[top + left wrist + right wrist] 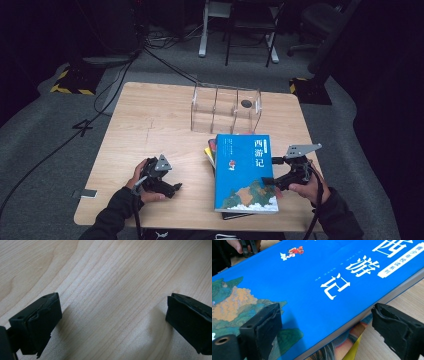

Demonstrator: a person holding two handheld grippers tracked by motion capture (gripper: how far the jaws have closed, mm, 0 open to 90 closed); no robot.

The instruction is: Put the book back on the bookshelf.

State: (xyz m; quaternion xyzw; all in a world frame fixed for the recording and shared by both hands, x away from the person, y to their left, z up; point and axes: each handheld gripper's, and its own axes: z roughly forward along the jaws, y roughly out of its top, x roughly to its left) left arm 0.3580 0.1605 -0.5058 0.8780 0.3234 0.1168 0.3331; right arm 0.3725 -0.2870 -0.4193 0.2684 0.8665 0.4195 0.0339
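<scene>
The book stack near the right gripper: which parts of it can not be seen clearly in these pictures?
- Lower books: high view, the blue book covers them; their number and titles stay unknown.
- Blue book's small print: high view, too small to read.
- Blue book's far corners: right gripper view, cut off by the picture's edges.
- Right gripper: open astride the book's edge; contact underneath is hidden.

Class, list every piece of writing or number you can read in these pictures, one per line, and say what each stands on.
"西游记": large white characters on the cover of the blue book.
"4": dark mark on the grey floor left of the table.
White label strip beside the title, and the small line of print next to it: too small to read.
</scene>
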